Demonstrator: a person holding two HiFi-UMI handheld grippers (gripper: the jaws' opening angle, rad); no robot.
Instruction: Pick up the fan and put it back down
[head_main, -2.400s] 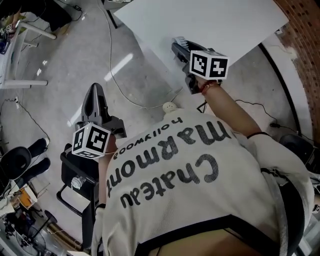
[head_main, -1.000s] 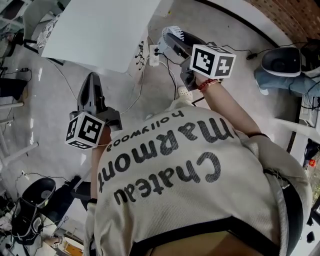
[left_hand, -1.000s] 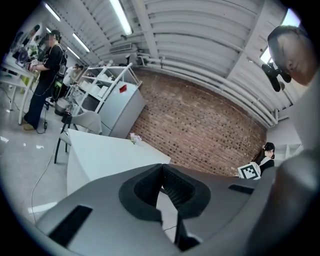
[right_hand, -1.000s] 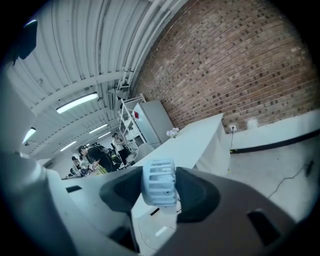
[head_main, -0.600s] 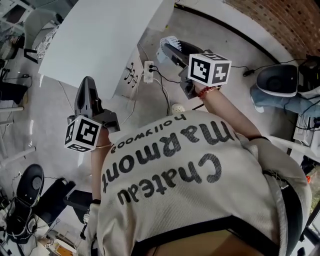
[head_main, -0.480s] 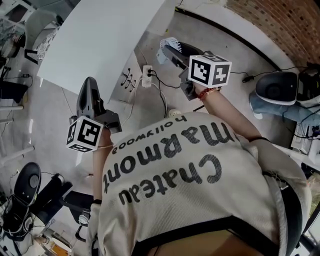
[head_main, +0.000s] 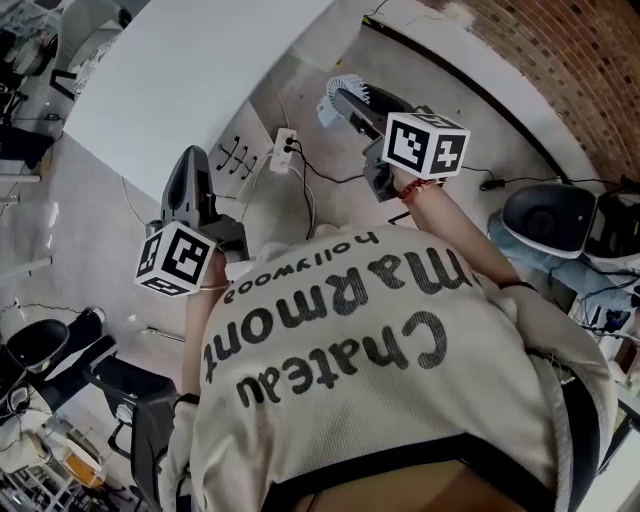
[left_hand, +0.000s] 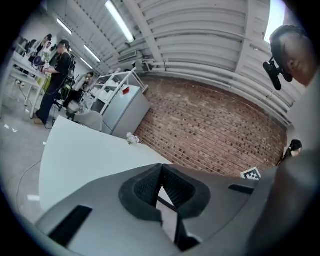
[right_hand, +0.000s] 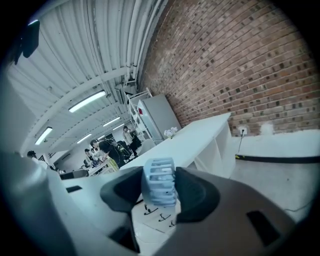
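Note:
A small white fan with a slatted grille is held in the air between the pads of my right gripper. That gripper is shut on it, above the floor beside the white table. In the right gripper view the fan's grille fills the gap of the right gripper, and the table stretches behind it. My left gripper hangs near the table's edge. Seen in its own view, the left gripper is shut with its pads touching and nothing between them.
A power strip with cables lies on the floor under the table's edge. A brick wall runs along the right, with a grey round object below it. Office chairs stand at lower left. People stand far off.
The person has turned, so the table and floor have swung across the head view. Both grippers moved sideways with the body. The fan stays in the right gripper and the left gripper stays shut.

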